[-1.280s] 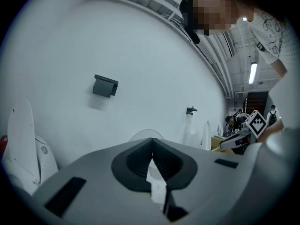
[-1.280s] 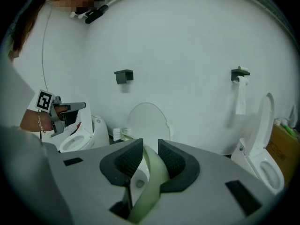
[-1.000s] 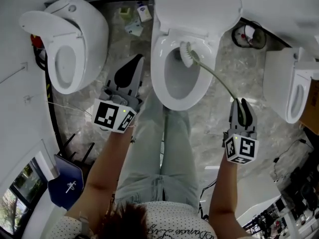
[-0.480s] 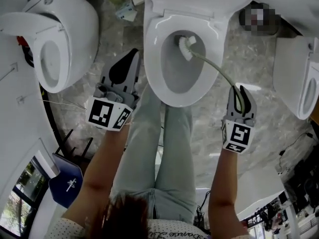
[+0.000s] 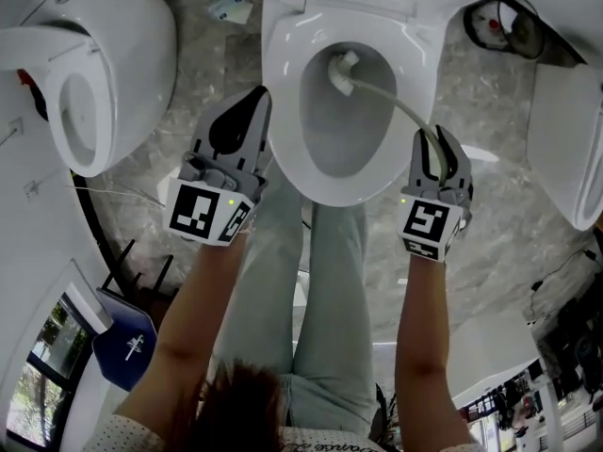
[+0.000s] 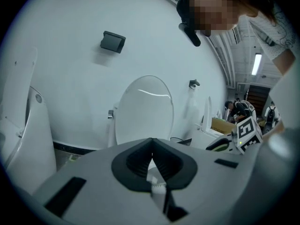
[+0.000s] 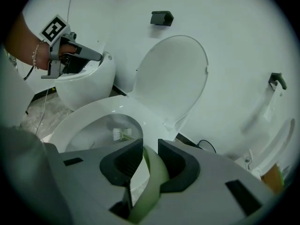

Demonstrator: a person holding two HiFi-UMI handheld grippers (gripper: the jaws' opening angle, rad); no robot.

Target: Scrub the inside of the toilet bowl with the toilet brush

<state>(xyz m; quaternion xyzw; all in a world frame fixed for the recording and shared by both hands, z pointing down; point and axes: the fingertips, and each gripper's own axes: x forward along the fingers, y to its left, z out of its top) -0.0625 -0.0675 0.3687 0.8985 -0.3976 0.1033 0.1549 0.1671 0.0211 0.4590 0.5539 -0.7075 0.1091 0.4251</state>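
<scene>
The white toilet bowl [image 5: 287, 139] stands in the middle of the head view with its lid [image 7: 176, 78] raised. A toilet brush with a pale green handle [image 5: 396, 102] reaches into the bowl, its white bristle head [image 5: 341, 72] against the back inner wall. My right gripper [image 5: 435, 153] is shut on the handle [image 7: 152, 172] at the bowl's right rim. The bristle head [image 7: 122, 134] also shows inside the bowl in the right gripper view. My left gripper [image 5: 247, 121] hovers beside the bowl's left rim, jaws closed together with nothing in them.
A second toilet [image 5: 85, 73] stands at the left and a third [image 5: 570, 149] at the right. The person's legs [image 5: 311, 290] stand in front of the bowl on the marble floor [image 5: 170, 130]. A dark object [image 5: 509, 26] with cables lies at the back right.
The right gripper has moved left and closer to the bowl's rim. The brush head has slid to the back left of the bowl. The left gripper has hardly moved.
</scene>
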